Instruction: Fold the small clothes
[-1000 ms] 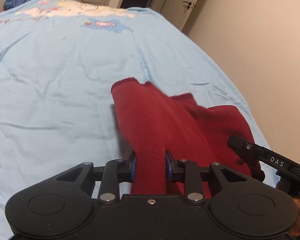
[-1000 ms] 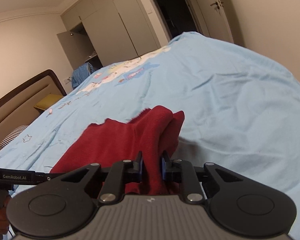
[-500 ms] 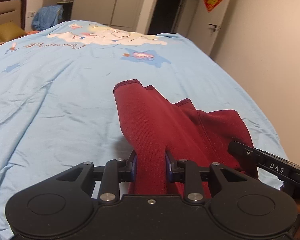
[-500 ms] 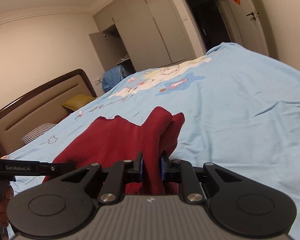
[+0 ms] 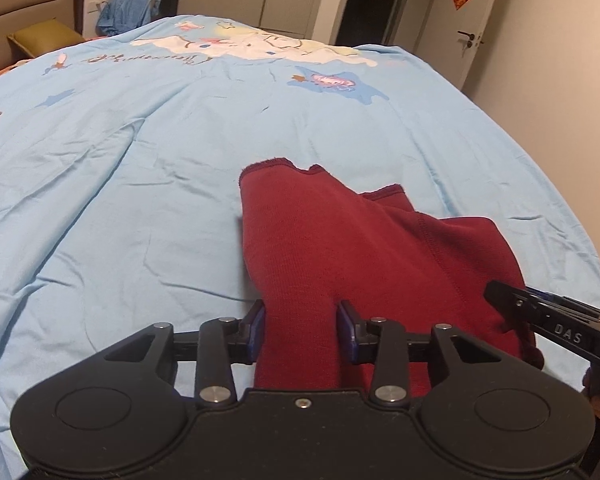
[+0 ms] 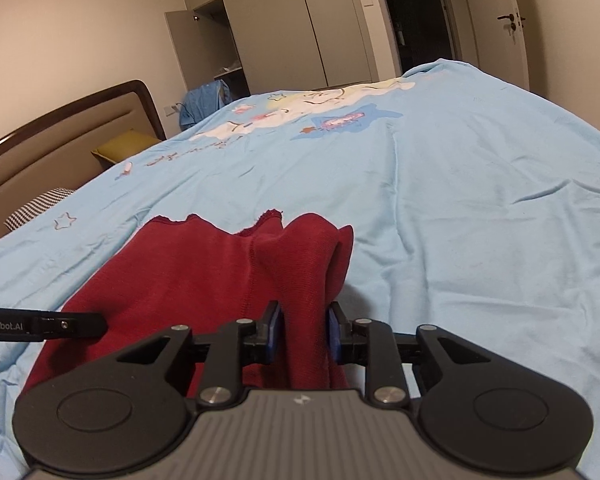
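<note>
A dark red knit garment (image 5: 340,240) lies on the light blue bedsheet (image 5: 140,160), its near edge lifted by both grippers. My left gripper (image 5: 301,330) is shut on the garment's left near part, cloth bunched between the blue pads. My right gripper (image 6: 303,334) is shut on the garment (image 6: 220,272) at its right near part, with a fold standing up ahead of the fingers. The right gripper's finger (image 5: 540,312) shows at the right edge of the left wrist view; the left gripper's finger (image 6: 40,326) shows at the left edge of the right wrist view.
The bedsheet (image 6: 460,200) has a cartoon print (image 5: 260,44) at the far end. A headboard (image 6: 60,132), a yellow pillow (image 6: 120,148) and a checked pillow (image 6: 36,208) lie to the left. Wardrobes (image 6: 280,28), a dark doorway (image 5: 364,4) and a wall stand beyond.
Both grippers have tilted up and lifted with the garment held, so more of the room beyond the bed shows. The garment's far edge stays on the sheet.
</note>
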